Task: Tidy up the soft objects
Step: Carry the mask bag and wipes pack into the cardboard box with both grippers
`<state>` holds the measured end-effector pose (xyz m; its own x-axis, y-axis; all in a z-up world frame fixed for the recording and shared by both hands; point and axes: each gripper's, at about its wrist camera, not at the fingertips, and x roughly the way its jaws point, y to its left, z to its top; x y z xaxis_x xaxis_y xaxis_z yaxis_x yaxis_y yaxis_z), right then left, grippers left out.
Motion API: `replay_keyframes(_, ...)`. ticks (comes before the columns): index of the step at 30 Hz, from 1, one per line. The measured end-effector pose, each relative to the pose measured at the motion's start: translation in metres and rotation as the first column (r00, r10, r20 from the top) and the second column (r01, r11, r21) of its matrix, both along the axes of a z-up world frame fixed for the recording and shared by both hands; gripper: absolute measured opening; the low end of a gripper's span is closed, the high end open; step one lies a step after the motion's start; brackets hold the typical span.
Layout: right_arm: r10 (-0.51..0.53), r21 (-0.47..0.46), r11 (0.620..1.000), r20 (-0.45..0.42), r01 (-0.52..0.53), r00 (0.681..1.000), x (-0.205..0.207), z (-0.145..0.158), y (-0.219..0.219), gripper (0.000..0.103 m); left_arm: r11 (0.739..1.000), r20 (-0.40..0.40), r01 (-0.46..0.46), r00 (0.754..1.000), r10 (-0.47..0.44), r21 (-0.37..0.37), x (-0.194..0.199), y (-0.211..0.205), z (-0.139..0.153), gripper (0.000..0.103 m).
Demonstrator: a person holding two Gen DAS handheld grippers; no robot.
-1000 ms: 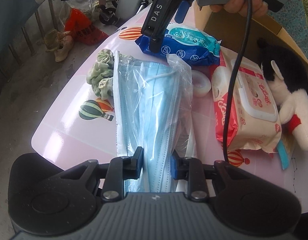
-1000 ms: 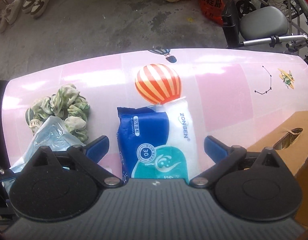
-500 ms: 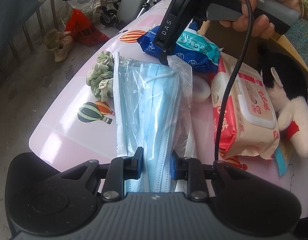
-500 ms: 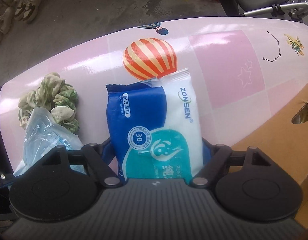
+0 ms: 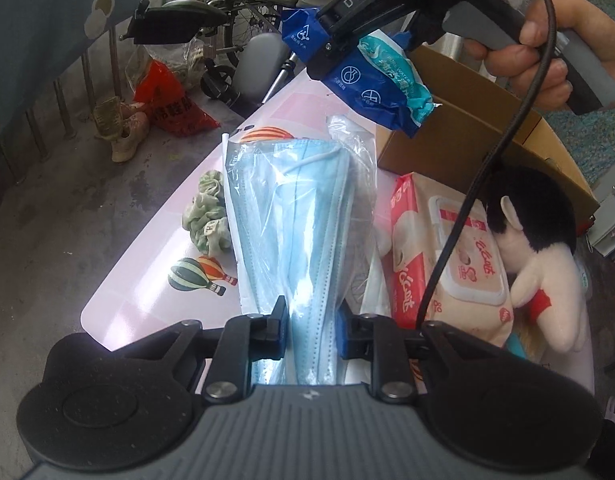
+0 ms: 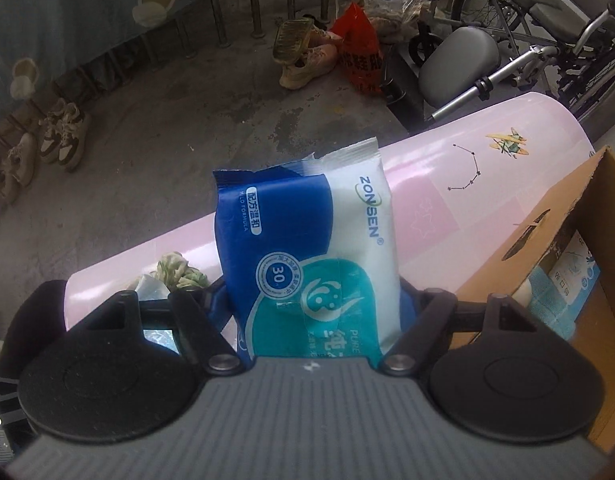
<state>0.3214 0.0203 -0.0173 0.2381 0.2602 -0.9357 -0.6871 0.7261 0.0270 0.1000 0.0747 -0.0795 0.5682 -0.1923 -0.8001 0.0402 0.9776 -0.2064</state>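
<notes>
My left gripper is shut on a clear bag of blue face masks and holds it above the pink table. My right gripper is shut on a blue and teal wet wipe pack, lifted off the table; it also shows in the left wrist view, up near the cardboard box. A green scrunchie, a red and white wipes pack and a plush doll lie on the table.
The open cardboard box stands at the table's right end with a blue item inside. A wheelchair, shoes and a red bag are on the floor beyond the table.
My right gripper shut on the blue wipe pack and lifted it off the table toward the box. My left gripper raised the mask bag off the table.
</notes>
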Motion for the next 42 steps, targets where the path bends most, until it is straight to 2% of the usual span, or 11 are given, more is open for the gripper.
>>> replay_keyframes(4,-0.085,0.145,0.986,0.044,0.078,0.995,-0.009,0.059,-0.034,0.074,1.000,0.072,0.003,0.997,-0.005,0.017,-0.003,0.002,0.028,0.023)
replay_keyframes(9,-0.234,0.294,0.935,0.099,0.196,0.967,-0.021,0.131,-0.105,0.074,0.998,0.189,0.034,0.981,-0.044,0.058,0.009,-0.006,0.073,0.023)
replay_keyframes(13,-0.372,0.371,0.880,0.151,0.296,0.916,-0.033,0.177,-0.181,0.074,0.995,0.245,0.077,0.965,-0.089,0.059,0.044,-0.024,0.103,0.023)
replay_keyframes(18,-0.541,0.404,0.798,0.153,0.447,0.827,-0.035,0.198,-0.280,0.074,0.985,0.272,0.173,0.947,-0.171,0.014,0.108,-0.065,0.129,0.023)
replay_keyframes(21,-0.617,0.401,0.750,0.139,0.526,0.774,-0.034,0.193,-0.330,0.074,0.973,0.263,0.231,0.939,-0.219,-0.015,0.151,-0.104,0.134,0.023)
replay_keyframes(24,-0.681,0.399,0.696,0.104,0.597,0.725,-0.026,0.171,-0.372,0.074,0.958,0.204,0.278,0.944,-0.260,-0.067,0.201,-0.143,0.126,0.023)
replay_keyframes(26,-0.710,0.384,0.670,0.081,0.636,0.699,-0.019,0.152,-0.392,0.074,0.951,0.131,0.291,0.952,-0.276,-0.108,0.238,-0.170,0.110,0.023)
replay_keyframes(29,-0.740,0.338,0.641,0.032,0.689,0.672,-0.002,0.116,-0.414,0.074,0.950,0.065,0.294,0.955,-0.289,-0.102,0.282,-0.206,0.083,0.023)
replay_keyframes(34,-0.782,0.255,0.589,-0.058,0.767,0.620,0.046,0.045,-0.416,0.074,0.950,-0.035,0.302,0.952,-0.305,-0.072,0.344,-0.251,0.039,0.023)
replay_keyframes(37,-0.800,0.206,0.572,-0.075,0.794,0.596,0.079,0.012,-0.419,0.074,0.953,-0.056,0.297,0.952,-0.300,-0.066,0.358,-0.265,0.022,0.023)
replay_keyframes(42,-0.810,0.160,0.564,-0.086,0.810,0.580,0.117,-0.023,-0.420,0.075,0.958,-0.117,0.278,0.952,-0.285,-0.066,0.381,-0.283,0.000,0.023)
